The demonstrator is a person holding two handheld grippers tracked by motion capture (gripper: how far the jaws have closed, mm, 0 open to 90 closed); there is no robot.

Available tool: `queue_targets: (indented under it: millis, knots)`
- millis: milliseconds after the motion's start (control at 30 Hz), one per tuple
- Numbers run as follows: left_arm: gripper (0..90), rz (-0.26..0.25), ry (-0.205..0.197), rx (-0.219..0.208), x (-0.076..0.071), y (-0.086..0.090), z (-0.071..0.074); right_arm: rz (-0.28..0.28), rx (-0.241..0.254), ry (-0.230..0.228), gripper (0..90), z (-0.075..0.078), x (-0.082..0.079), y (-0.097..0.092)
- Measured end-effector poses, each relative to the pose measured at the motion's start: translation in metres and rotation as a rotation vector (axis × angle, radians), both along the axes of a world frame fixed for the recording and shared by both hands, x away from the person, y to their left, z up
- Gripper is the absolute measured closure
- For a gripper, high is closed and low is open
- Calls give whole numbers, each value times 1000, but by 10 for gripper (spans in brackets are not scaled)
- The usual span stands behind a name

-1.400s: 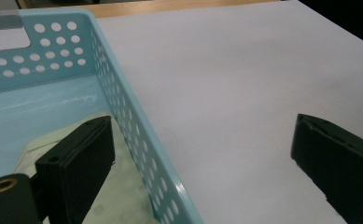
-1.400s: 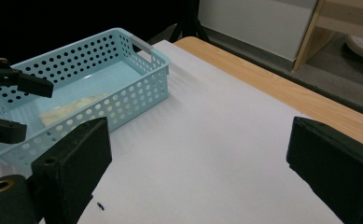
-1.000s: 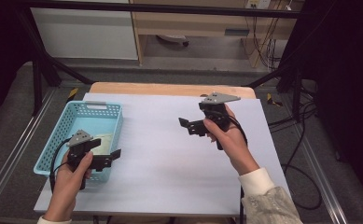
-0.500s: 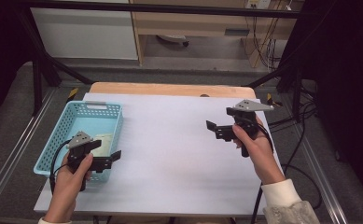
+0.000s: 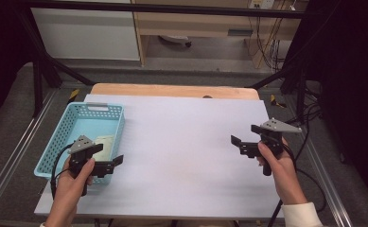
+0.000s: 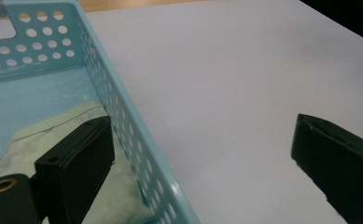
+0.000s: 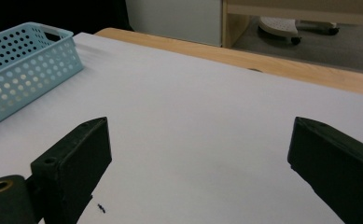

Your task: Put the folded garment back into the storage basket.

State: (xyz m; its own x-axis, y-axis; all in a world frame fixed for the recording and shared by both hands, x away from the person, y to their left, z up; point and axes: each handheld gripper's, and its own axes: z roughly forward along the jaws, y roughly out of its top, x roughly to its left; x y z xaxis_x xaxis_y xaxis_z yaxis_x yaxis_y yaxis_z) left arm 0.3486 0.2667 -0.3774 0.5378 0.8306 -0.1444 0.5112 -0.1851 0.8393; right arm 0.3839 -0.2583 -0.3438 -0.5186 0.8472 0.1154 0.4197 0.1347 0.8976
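A light-blue perforated basket (image 5: 58, 142) stands on the left of the white-covered table, with a pale green pouch (image 5: 105, 144) lying flat inside. My left gripper (image 5: 108, 156) hovers open over the basket's near right corner. In the left gripper view its jaws straddle the basket wall (image 6: 123, 116), one above the pouch (image 6: 53, 135) and the other above the table; the left gripper (image 6: 202, 158) holds nothing. At the table's right side, my right gripper (image 5: 245, 137) is open and empty above bare sheet. The right gripper (image 7: 198, 158) faces the basket (image 7: 25, 70) far to its left.
A white sheet (image 5: 186, 142) covers the table, and a wooden strip (image 5: 172, 90) shows along the far edge. A tiny dark speck (image 7: 100, 207) lies on the sheet. Black frame bars and cables (image 5: 309, 118) stand off the right edge.
The right gripper has moved right and back toward the person, from the middle of the table to its right side. The left gripper has barely shifted.
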Motion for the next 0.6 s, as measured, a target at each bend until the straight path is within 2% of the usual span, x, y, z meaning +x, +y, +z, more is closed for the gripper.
queue_targets:
  millis: [100, 200, 233, 300, 600]
  knots:
    - [59, -3, 8, -23, -1, 1, -1, -17, 3, 13, 66, -11, -6, -8]
    - [57, 0, 5, -9, -1, 0, -1, -30, 6, 31, 67, -23, -12, -13]
    - [59, 0, 8, 0, -1, 0, -2, -33, 16, 34, 67, -26, -15, -15]
    - [59, 0, 13, -8, -1, 0, -3, -40, 39, 41, 68, -34, -19, -17]
    - [59, -8, 11, -3, -4, -2, -2, -46, 41, 63, 68, -58, -34, -16]
